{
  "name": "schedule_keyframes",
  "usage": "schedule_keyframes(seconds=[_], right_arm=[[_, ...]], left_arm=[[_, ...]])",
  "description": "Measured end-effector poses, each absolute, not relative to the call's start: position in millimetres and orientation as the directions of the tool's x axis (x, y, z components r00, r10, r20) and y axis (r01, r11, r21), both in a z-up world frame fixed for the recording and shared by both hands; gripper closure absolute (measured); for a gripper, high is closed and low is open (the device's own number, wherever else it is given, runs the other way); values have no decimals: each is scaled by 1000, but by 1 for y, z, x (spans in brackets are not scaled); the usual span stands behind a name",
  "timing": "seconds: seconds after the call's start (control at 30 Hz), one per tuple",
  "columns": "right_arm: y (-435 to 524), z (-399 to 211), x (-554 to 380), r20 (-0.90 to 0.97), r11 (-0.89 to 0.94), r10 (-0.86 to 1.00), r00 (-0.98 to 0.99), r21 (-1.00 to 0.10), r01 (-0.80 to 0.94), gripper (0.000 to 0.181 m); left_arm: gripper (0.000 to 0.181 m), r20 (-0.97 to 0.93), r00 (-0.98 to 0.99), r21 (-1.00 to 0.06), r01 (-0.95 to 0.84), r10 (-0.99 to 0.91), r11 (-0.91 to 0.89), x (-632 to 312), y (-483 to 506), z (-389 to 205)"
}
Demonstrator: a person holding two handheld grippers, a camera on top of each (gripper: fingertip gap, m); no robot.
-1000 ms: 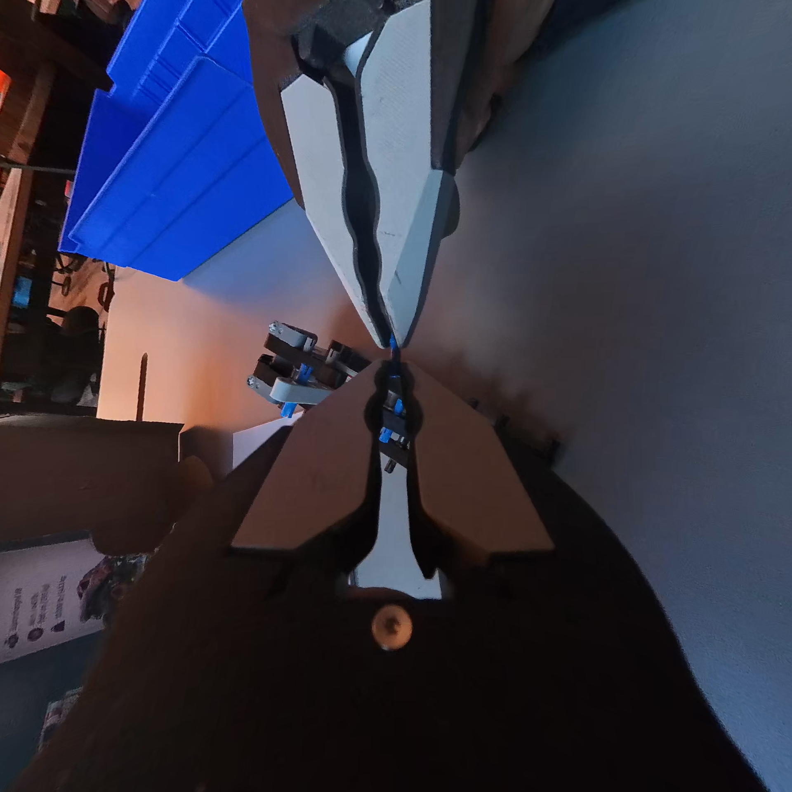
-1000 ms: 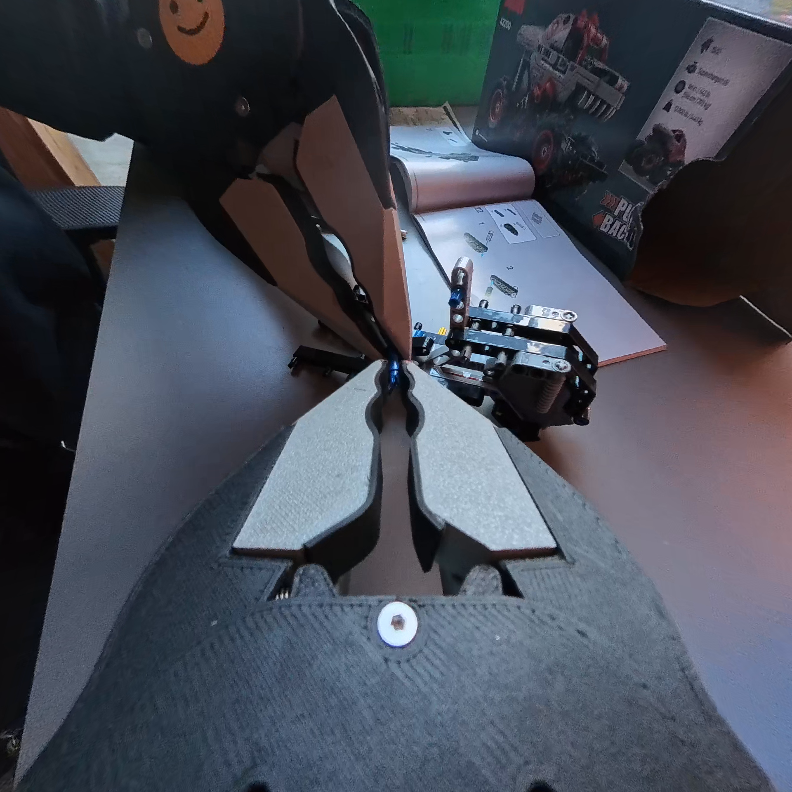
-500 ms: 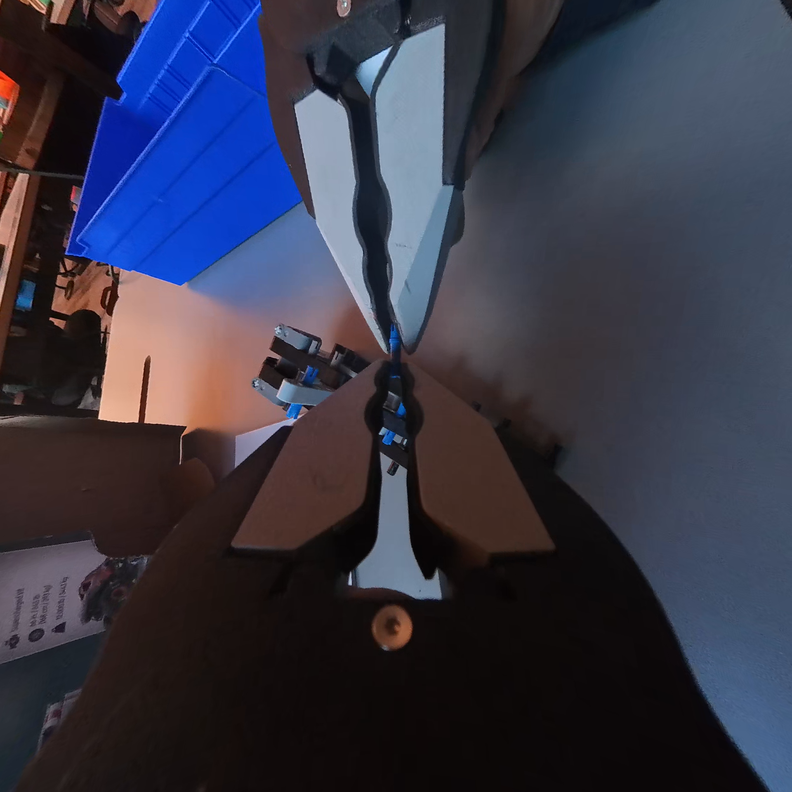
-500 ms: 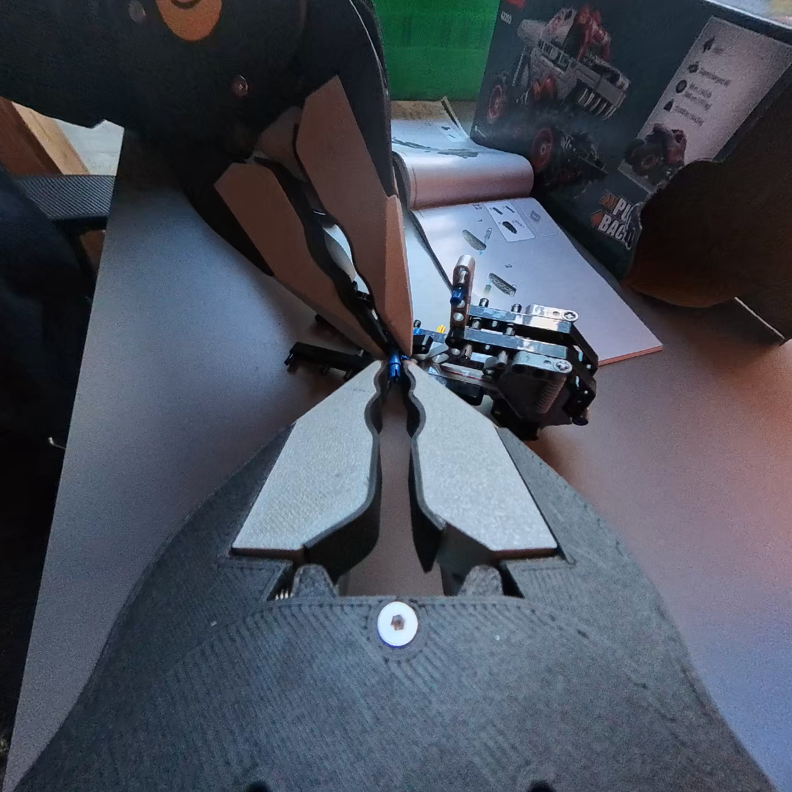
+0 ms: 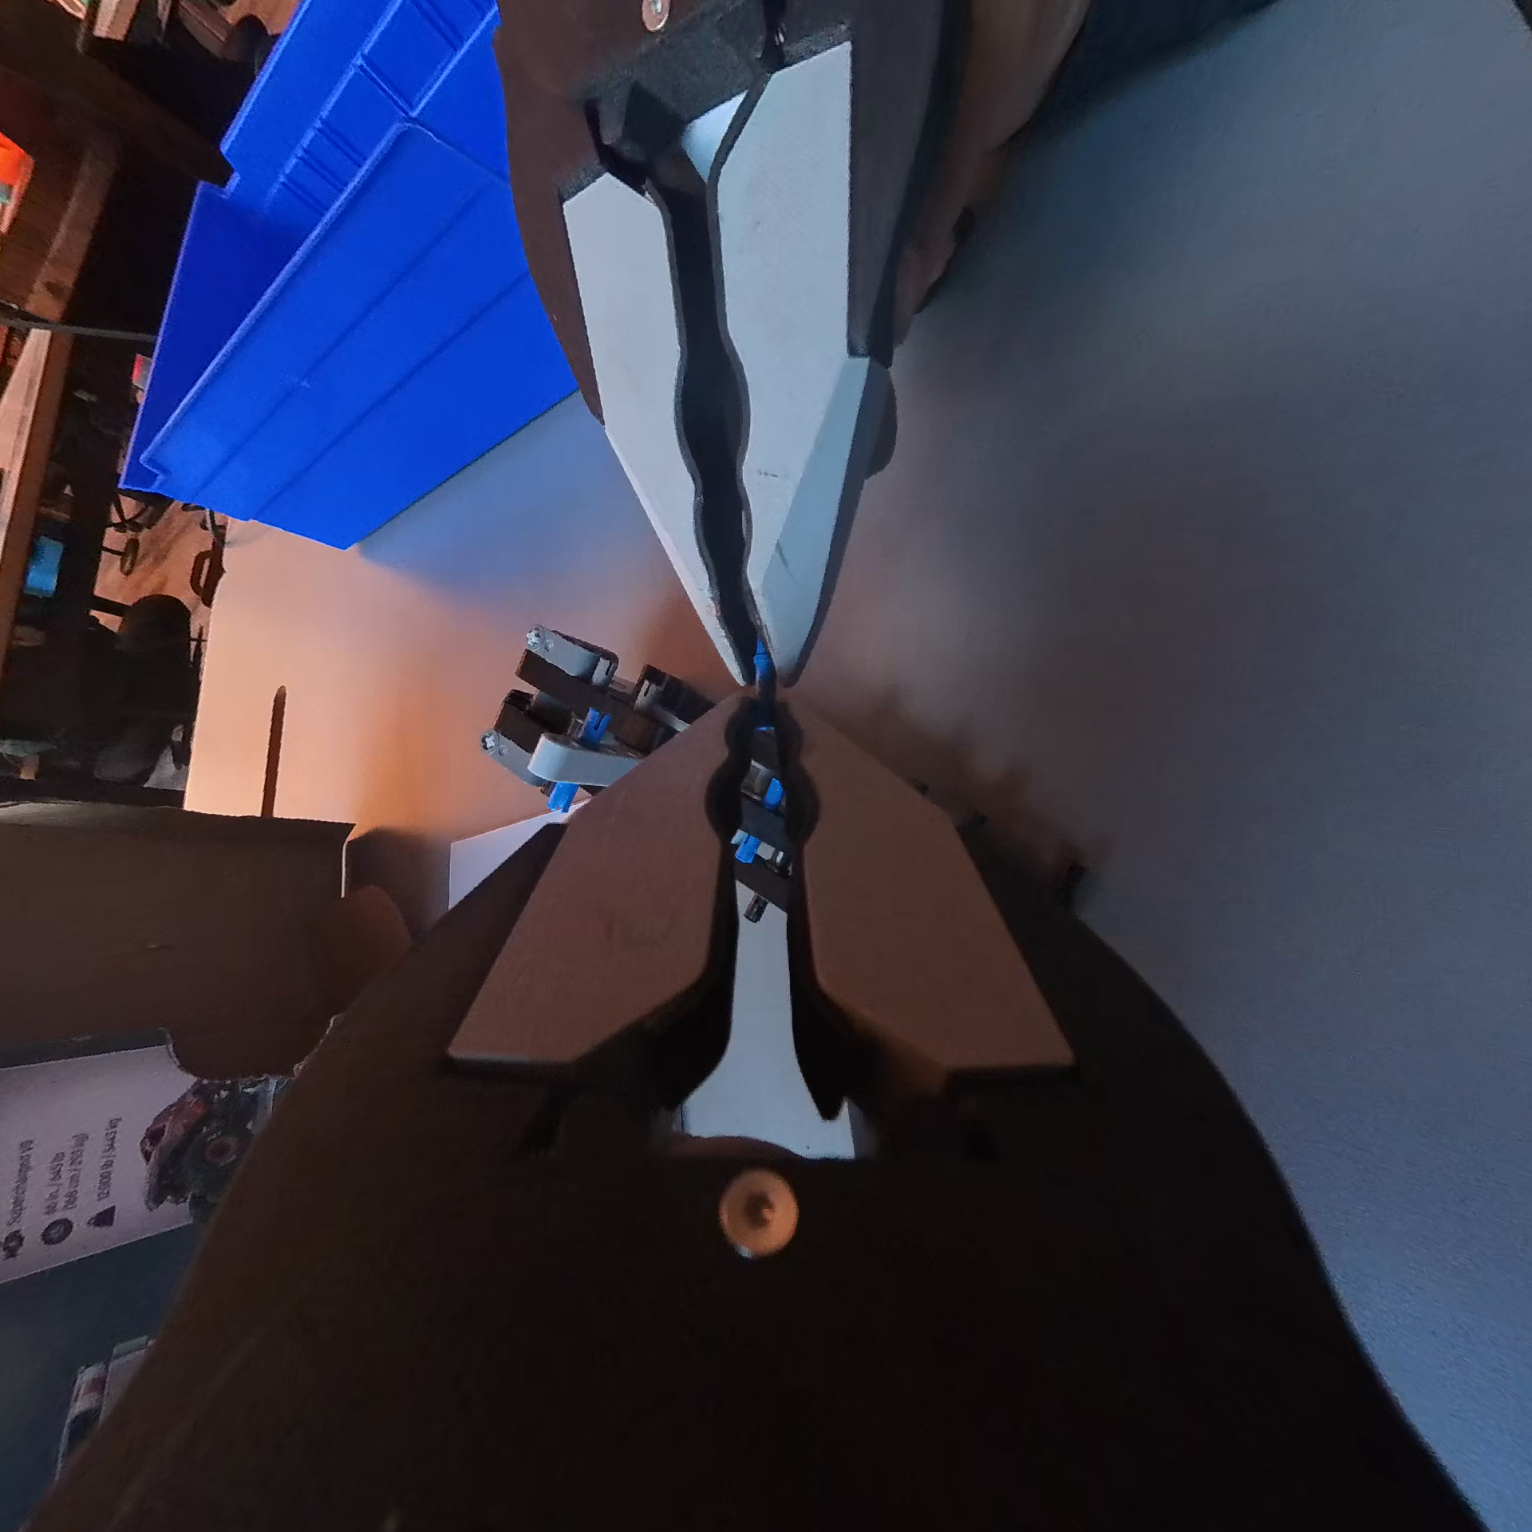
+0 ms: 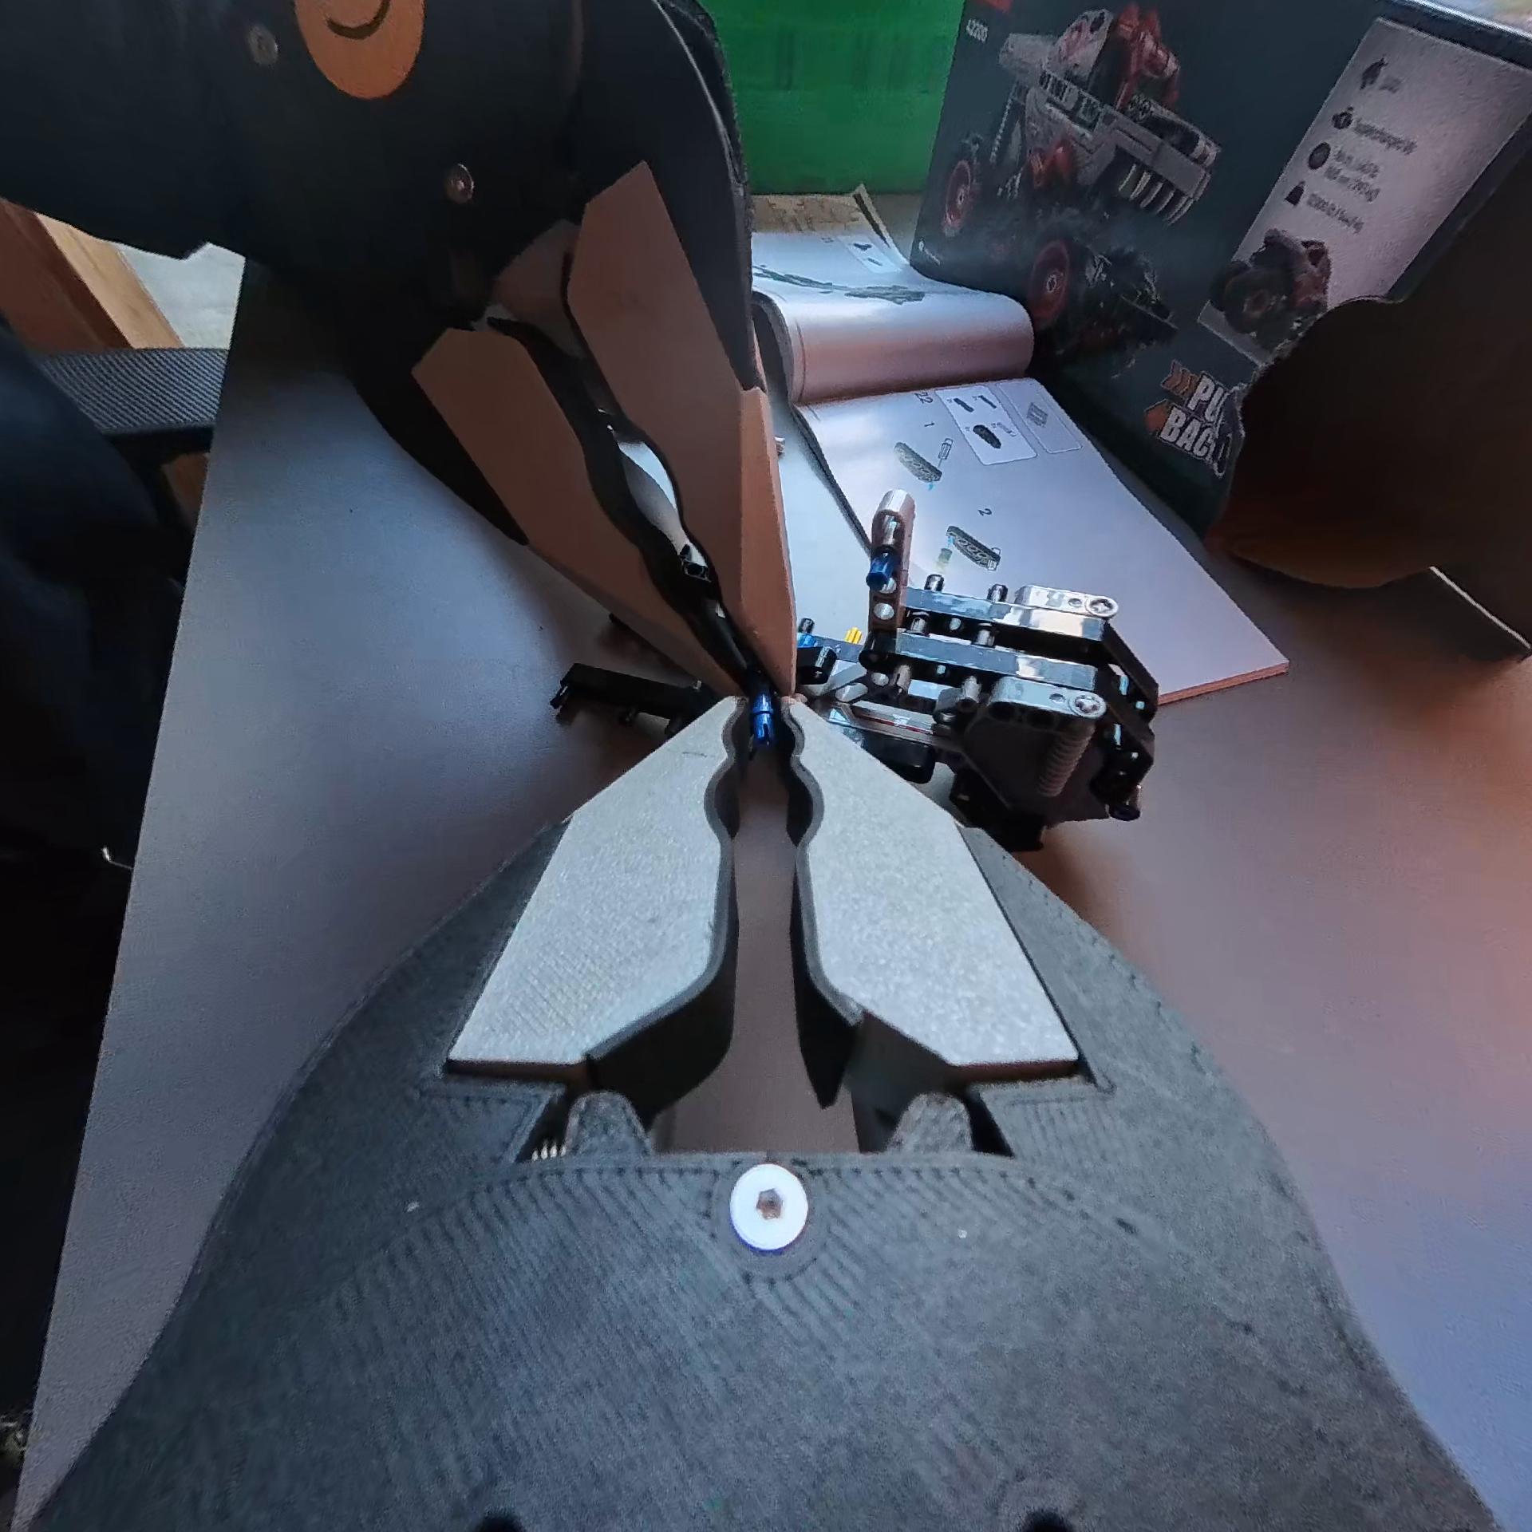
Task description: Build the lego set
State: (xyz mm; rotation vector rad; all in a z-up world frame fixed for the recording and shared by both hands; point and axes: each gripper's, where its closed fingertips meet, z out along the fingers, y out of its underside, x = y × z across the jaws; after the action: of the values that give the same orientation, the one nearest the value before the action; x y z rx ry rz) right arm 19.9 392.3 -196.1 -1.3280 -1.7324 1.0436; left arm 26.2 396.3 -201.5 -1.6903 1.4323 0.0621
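**Two grippers meet tip to tip over a small blue pin**

The grey tabletop (image 6: pixel 348 580) carries everything, with stacked blue plastic bins (image 5: pixel 348 332) at one edge. Against the back stands the dark printed cardboard set box (image 6: pixel 1078 191), and before it lies the open white instruction booklet (image 6: pixel 1119 564), probably kept flat there so the step can be read while working. Touching the booklet's near edge sits the partly built black-and-grey beam-and-pin lego model (image 6: pixel 1020 688), resting on the table, free of both tools.

Just beside the model, the brown-fingered left gripper (image 6: pixel 767 676) and the grey-fingered right gripper (image 6: pixel 763 721) point at each other, tips nearly touching. The left one is closed on a thin black lego beam (image 6: pixel 700 580) that runs between its fingers. The right one is pinched shut on a short blue lego connector pin (image 6: pixel 761 719), held end-on toward the beam, seemingly to press it into a hole at the beam's end. How deep the pin sits cannot be told. A loose black lego piece (image 6: pixel 622 688) lies on the table behind them.
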Motion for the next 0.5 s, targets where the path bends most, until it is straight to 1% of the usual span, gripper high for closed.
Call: schedule_keyframes(seconds=[0.03,0.13,0.23,0.37,0.43,0.5], right_arm=[[392,-196,20,60,149,973,-225,-903,404,179],[392,-197,20,62,153,972,-228,-899,409,179],[392,-196,20,53,145,973,-225,-899,413,179],[404,-201,25,39,111,985,-169,-889,445,179],[411,-204,27,36,95,990,-134,-880,465,179],[414,-209,29,35,87,993,-115,-869,488,180]], left_arm=[[180,-548,331,-582,-811,-768,65,26,396,-202],[180,-541,336,-587,-807,-771,60,26,396,-202],[180,-496,376,-624,-781,-783,20,26,396,-201],[170,-419,442,-691,-722,-793,-37,17,396,-181],[172,-340,481,-714,-691,-808,-111,5,397,-173],[172,-239,520,-694,-682,-820,-231,-12,398,-177]])
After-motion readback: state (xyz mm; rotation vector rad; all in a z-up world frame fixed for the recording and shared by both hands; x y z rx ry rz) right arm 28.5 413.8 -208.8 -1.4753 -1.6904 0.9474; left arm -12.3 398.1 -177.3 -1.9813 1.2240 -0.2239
